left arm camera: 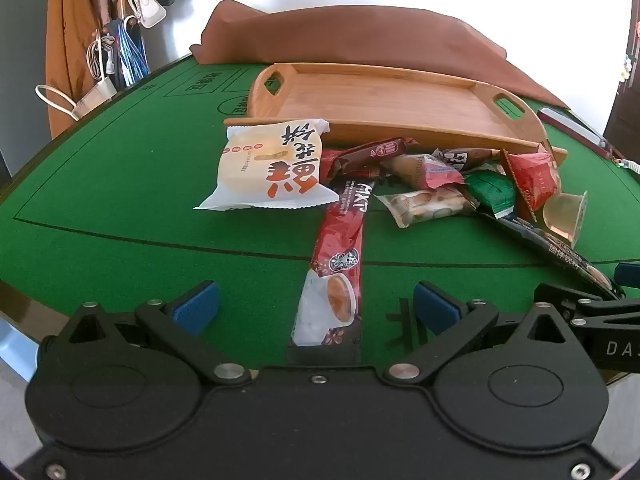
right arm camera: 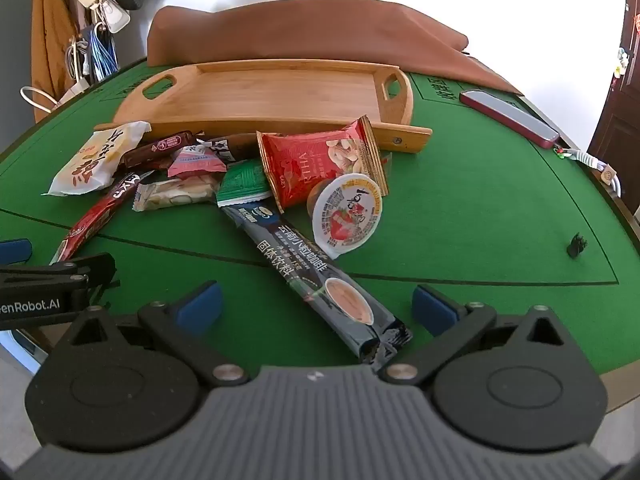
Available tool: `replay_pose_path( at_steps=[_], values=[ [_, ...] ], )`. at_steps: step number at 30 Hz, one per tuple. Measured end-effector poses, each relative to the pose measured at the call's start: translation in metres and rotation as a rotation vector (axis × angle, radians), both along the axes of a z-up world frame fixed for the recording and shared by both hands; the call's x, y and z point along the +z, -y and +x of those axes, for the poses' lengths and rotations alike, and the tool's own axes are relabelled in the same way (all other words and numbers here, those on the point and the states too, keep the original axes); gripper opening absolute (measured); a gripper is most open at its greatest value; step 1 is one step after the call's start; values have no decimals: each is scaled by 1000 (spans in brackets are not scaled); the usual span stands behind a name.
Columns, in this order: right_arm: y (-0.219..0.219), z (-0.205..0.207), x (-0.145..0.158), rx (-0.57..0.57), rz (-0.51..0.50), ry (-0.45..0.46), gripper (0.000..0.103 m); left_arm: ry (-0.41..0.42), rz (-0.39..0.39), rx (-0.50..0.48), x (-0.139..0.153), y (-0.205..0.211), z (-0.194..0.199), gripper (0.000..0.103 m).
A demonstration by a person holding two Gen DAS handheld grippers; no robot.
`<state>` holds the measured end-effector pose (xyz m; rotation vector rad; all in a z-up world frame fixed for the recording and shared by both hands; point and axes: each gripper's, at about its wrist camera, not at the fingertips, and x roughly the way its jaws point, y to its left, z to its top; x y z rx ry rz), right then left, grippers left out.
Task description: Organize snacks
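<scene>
A pile of snacks lies on the green table in front of an empty wooden tray (left arm camera: 380, 100) (right arm camera: 280, 92). It includes a white pastry packet (left arm camera: 268, 164) (right arm camera: 96, 156), a red coffee stick (left arm camera: 336, 272) (right arm camera: 100, 216), a dark coffee stick (right arm camera: 320, 276) (left arm camera: 552, 244), a red nut packet (right arm camera: 320, 164) (left arm camera: 532, 176), a jelly cup (right arm camera: 346, 214) (left arm camera: 564, 216) and a green packet (right arm camera: 244, 184) (left arm camera: 492, 192). My left gripper (left arm camera: 316, 308) is open, its fingers either side of the red stick's near end. My right gripper (right arm camera: 316, 308) is open around the dark stick's near end.
A brown cloth (left arm camera: 360, 36) (right arm camera: 304, 28) lies behind the tray. A red-edged phone (right arm camera: 508, 118) (left arm camera: 576, 128) lies at the right. A small black clip (right arm camera: 576, 246) sits on the felt. Bags and cables hang at the far left (left arm camera: 120, 20).
</scene>
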<state>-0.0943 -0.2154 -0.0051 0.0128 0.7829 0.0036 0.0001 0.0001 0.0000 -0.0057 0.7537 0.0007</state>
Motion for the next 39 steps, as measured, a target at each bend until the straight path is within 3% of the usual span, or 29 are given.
replay_pose_path(
  at_steps=[39],
  values=[
    [0, -2, 0, 5, -3, 10, 103, 5, 5, 4, 1, 0, 1, 103]
  ],
)
